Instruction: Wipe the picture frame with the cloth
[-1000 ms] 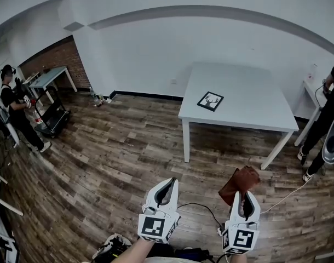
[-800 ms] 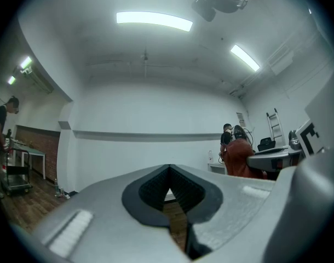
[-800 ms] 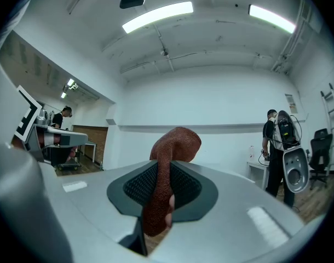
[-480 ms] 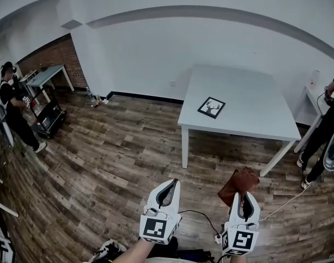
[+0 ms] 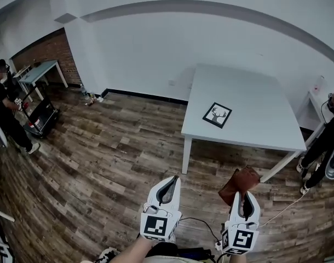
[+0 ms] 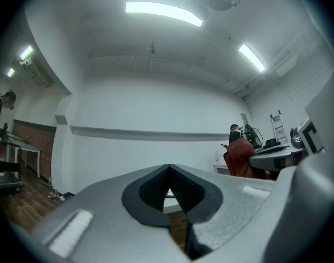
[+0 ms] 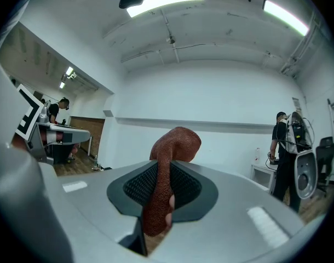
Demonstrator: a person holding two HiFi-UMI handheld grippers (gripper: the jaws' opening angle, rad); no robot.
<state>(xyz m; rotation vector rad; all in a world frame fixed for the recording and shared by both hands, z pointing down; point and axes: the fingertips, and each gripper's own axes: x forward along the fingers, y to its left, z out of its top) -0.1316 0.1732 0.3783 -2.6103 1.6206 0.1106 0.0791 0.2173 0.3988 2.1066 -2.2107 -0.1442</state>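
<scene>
left gripper (image 5: 170,178): we see its jaws together with nothing between them, low over the wood floor (image 5: 101,158).
right gripper (image 5: 244,193): we have it clamped on the brown cloth (image 5: 240,182), which bunches up past the jaw tips.
picture frame (image 5: 218,114): we see it flat on the white table (image 5: 260,100), near the table's left edge and well apart from both grippers.
cloth vs frame: we see no contact.
people: one at far left (image 5: 4,108), one at the right edge (image 5: 326,138).
</scene>
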